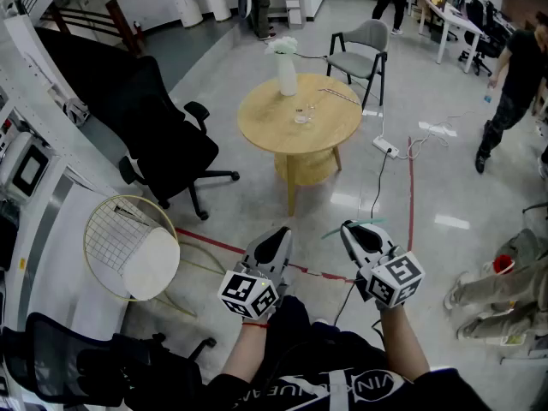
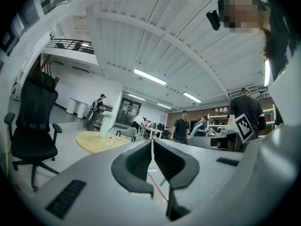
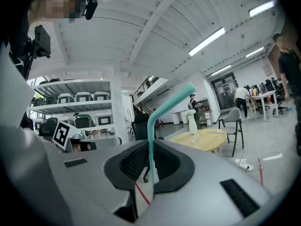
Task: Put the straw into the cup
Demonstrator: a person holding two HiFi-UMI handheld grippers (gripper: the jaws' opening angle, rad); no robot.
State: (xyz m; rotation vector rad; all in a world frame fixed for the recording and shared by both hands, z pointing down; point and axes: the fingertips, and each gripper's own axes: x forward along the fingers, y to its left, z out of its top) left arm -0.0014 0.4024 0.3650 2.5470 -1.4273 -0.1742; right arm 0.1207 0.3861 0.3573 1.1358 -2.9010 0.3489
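Right gripper (image 3: 151, 149): clamped on teal bendy straw (image 3: 151, 121); best carried upright to glass cup (image 1: 302, 116) on round table (image 1: 261, 120). Left gripper (image 2: 152, 149): closed, empty.

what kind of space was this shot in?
Probably an open-plan office or lab: black office chair, desks at the far end, red tape line marked across the walkway.

The round wooden table (image 1: 267, 120) carries a white vase (image 1: 287, 68) near its far edge and a glass cup (image 1: 302, 116) at its middle.

One straw (image 3: 151, 140), one cup (image 1: 302, 116), one table (image 1: 265, 125)
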